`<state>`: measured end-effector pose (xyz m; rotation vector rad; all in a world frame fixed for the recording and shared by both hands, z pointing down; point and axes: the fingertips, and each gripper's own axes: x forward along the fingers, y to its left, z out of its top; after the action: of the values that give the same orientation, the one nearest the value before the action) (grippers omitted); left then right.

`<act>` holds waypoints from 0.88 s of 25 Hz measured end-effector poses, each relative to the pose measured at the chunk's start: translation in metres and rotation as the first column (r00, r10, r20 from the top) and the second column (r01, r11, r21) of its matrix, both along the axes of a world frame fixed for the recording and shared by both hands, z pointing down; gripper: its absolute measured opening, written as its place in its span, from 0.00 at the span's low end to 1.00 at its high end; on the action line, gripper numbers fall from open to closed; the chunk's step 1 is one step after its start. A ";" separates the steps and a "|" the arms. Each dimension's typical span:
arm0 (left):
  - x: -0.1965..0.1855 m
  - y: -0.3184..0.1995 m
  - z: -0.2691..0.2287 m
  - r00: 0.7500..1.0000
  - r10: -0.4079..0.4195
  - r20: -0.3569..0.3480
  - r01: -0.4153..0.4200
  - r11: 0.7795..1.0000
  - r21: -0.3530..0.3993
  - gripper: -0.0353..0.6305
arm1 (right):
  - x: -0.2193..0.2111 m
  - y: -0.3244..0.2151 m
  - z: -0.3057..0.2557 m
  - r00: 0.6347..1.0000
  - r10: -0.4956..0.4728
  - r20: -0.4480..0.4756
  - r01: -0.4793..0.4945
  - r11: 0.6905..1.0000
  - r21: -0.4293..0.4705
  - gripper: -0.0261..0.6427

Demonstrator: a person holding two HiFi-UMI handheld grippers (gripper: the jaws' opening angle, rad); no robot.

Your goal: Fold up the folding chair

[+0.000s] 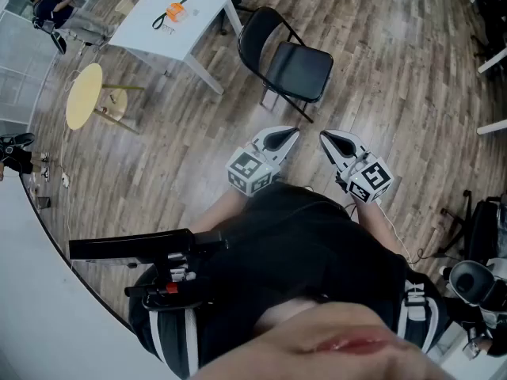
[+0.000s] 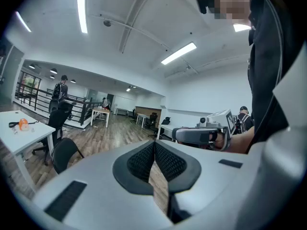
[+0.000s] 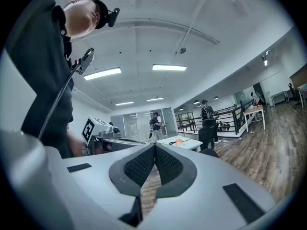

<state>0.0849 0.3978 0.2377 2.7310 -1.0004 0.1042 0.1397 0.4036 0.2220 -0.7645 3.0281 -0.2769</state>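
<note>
There was one black folding chair [image 1: 289, 66] with a thin metal frame. It stood open on the brown wooden floor [image 1: 396, 70], just beside one white bench [image 1: 202, 26]. One small orange thing [image 1: 176, 10] lay on the bench. One small round yellow stand [image 1: 85, 95] with wooden legs stood near the bench but apart from it, to its left in the head view.

The person held two grippers, one in each hand. The left gripper [image 1: 285, 138] and the right gripper [image 1: 333, 139] were side by side. They were close to the near side of the chair but did not touch it.

The jaws of the left gripper were pressed together, with nothing between them. The jaws of the right gripper were pressed together too, and they held nothing.
</note>
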 end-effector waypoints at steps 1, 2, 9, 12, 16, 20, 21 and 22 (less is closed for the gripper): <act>-0.001 -0.001 0.000 1.000 -0.004 -0.001 0.004 1.000 0.000 0.06 | -0.001 -0.001 0.001 1.000 -0.004 0.001 0.004 1.000 0.001 0.05; -0.001 -0.002 0.001 1.000 -0.007 -0.001 0.007 1.000 0.000 0.06 | -0.001 -0.002 0.002 1.000 -0.006 0.003 0.006 1.000 0.000 0.05; 0.004 -0.005 0.006 1.000 0.000 -0.010 0.000 1.000 -0.018 0.06 | 0.001 -0.006 0.002 1.000 -0.007 0.024 0.008 1.000 -0.011 0.05; 0.003 -0.006 0.004 1.000 -0.001 -0.010 0.001 1.000 -0.008 0.06 | -0.001 -0.005 0.001 1.000 -0.017 0.014 0.017 1.000 0.001 0.06; -0.001 -0.004 0.008 1.000 -0.007 -0.004 0.007 1.000 -0.011 0.06 | -0.002 -0.003 0.000 0.998 -0.031 0.052 0.031 0.999 -0.007 0.06; -0.006 -0.006 0.010 1.000 -0.013 -0.002 0.013 1.000 -0.027 0.06 | -0.005 -0.007 0.002 0.998 -0.031 0.059 0.033 0.999 -0.034 0.06; -0.007 -0.008 0.009 1.000 -0.014 0.000 0.014 1.000 -0.026 0.06 | -0.006 -0.009 0.002 0.998 -0.030 0.057 0.032 0.999 -0.038 0.06; -0.009 -0.010 0.009 1.000 -0.013 0.000 0.013 1.000 -0.025 0.06 | -0.008 -0.012 0.003 0.998 -0.027 0.054 0.029 0.999 -0.041 0.06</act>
<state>0.0754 0.3877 0.2462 2.7013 -1.0103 0.1141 0.1316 0.3919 0.2248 -0.7054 2.9938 -0.3560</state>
